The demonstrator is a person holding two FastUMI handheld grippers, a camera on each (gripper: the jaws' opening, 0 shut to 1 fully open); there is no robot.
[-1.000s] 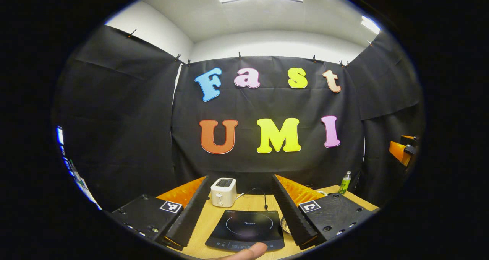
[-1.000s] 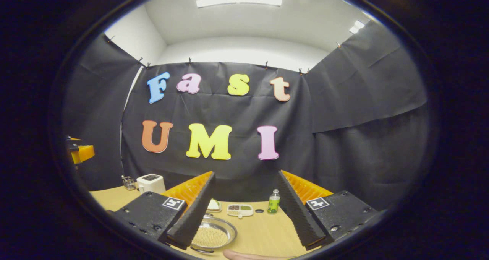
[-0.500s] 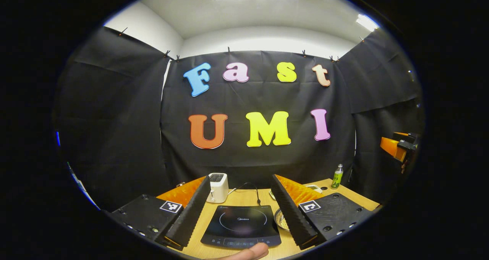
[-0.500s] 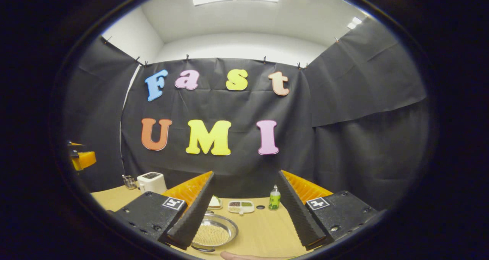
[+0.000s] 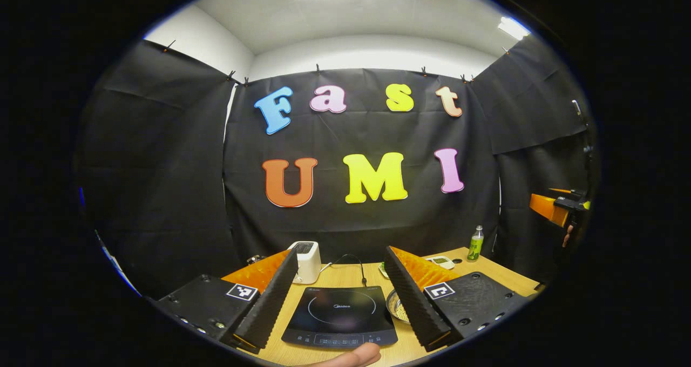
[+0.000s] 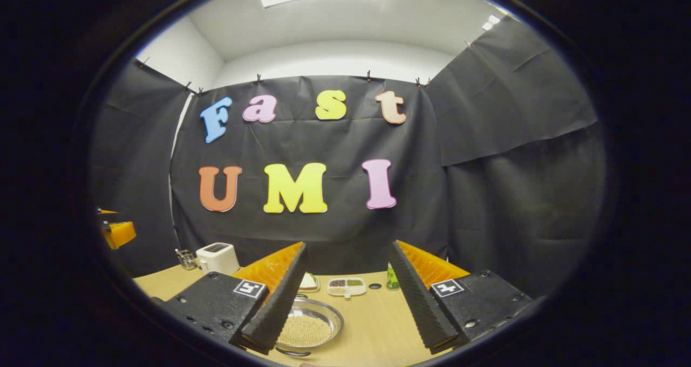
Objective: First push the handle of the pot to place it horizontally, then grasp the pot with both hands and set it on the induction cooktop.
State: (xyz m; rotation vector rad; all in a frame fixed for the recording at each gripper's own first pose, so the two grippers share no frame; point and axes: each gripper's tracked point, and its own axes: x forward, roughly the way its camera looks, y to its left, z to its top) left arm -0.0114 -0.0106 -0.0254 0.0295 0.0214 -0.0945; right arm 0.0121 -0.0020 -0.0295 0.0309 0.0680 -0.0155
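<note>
In the left gripper view, the left gripper (image 5: 339, 302) is held above the near edge of the desk (image 5: 345, 277) with its fingers set wide apart and nothing between them. Framed in the gap is the induction cooktop (image 5: 340, 316), lying flat on the desk. Compared with a second ago, more of the cooktop's near edge is seen and the white toaster (image 5: 305, 261) is pushed leftwards, now partly hidden behind the left finger — the view has been tilted down and swung slightly. A fingertip (image 5: 353, 357) is seen at the bottom edge, just before the cooktop.

Part of the pot (image 5: 398, 307), a shallow metal pan with pale grains in it, is glimpsed just right of the cooktop, against the inner face of the right finger. A green bottle (image 5: 475, 244) stands at the far right of the desk, and the other gripper (image 5: 556, 208) is seen at the far right edge.

In the right gripper view, the right gripper (image 6: 345, 301) is likewise spread open and empty. The pot (image 6: 307, 328) is seen on the desk (image 6: 372, 318) near the left finger — more of it is shown than before. Its handle cannot be made out. A divided dish (image 6: 347, 286) lies beyond it, and the toaster (image 6: 217, 257) stands at the far left.
</note>
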